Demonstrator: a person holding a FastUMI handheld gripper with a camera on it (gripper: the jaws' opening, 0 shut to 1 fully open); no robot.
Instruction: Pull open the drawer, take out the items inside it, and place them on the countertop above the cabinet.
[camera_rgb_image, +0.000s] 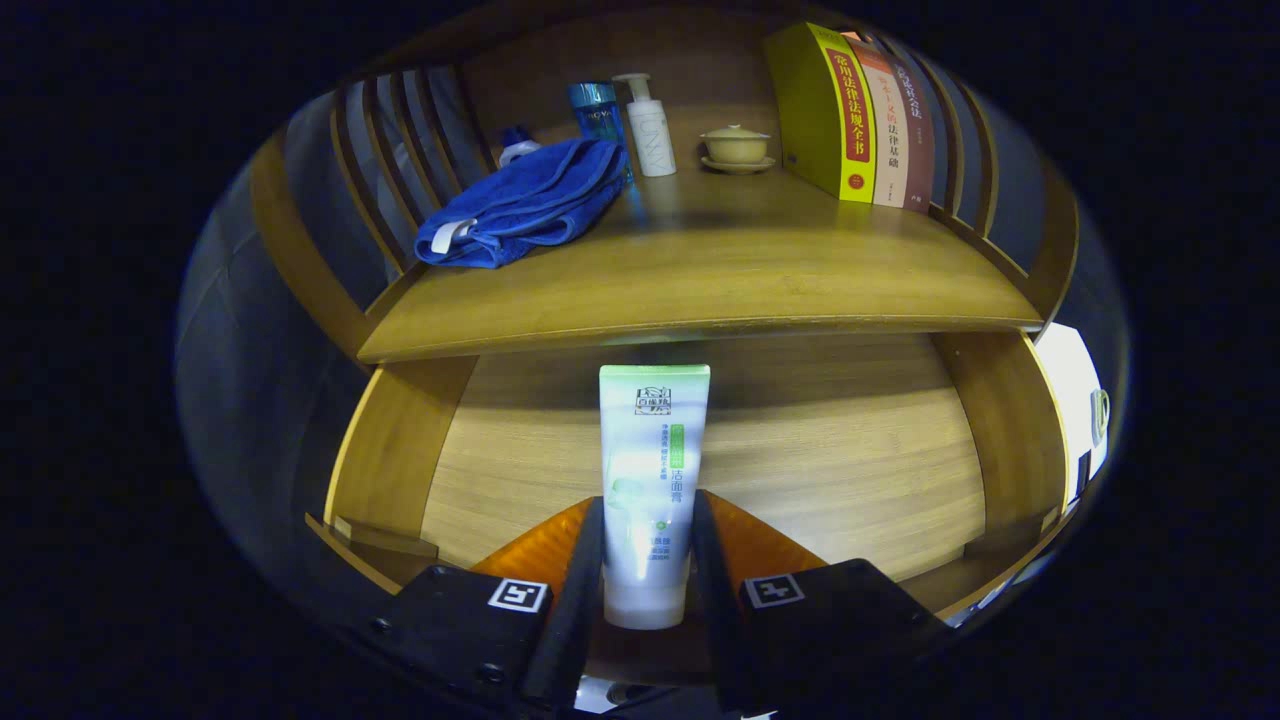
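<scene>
A white and green tube stands upright between my two fingers, its crimped end pointing up and its cap end down between the pads. My gripper is shut on the tube, both fingers pressing its sides. Behind and below the tube lies the open wooden drawer, its floor bare. Above the drawer runs the wooden countertop of the cabinet.
On the countertop lie a folded blue towel, a blue bottle, a white pump bottle, a small lidded cup on a saucer and three upright books. Slatted wooden rails flank the counter's sides.
</scene>
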